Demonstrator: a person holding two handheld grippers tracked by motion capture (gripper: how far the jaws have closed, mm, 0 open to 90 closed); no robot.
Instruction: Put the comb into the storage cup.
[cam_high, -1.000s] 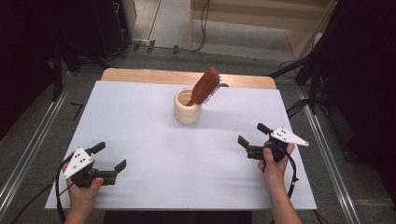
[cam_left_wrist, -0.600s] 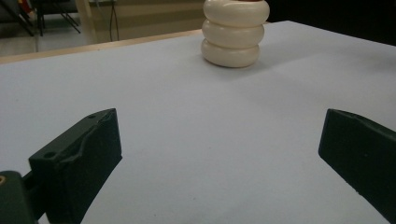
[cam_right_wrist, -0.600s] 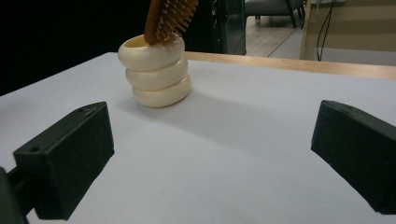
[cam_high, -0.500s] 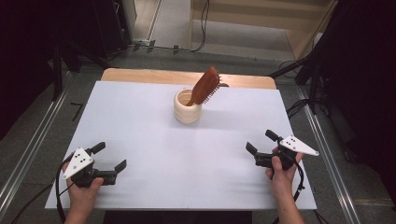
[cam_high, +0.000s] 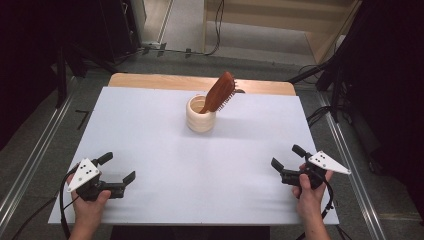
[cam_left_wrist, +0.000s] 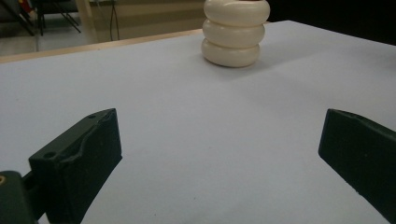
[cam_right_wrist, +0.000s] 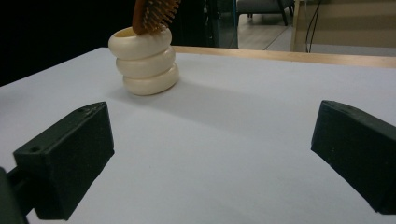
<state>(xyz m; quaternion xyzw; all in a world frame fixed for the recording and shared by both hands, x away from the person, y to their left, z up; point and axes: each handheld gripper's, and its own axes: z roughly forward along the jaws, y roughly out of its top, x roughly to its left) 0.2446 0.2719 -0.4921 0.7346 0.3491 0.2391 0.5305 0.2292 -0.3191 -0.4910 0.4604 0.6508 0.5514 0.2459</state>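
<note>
A cream ribbed cup stands upright at the middle back of the white table. A brown wooden hairbrush leans out of it to the right, bristles facing right. My left gripper rests near the front left corner, open and holding nothing. Near the front right edge my right gripper is open too, with nothing between its jaws. The cup sits far ahead in the left gripper view. In the right gripper view the cup carries the brush.
A strip of bare wood shows along the table's back edge. Metal rails run beside the table on both sides, with cables on the floor at the right. A wide stretch of white surface lies between the grippers and the cup.
My right gripper has drawn back toward the front right edge of the table and a little outward. The left gripper, the cup and the brush have stayed put.
</note>
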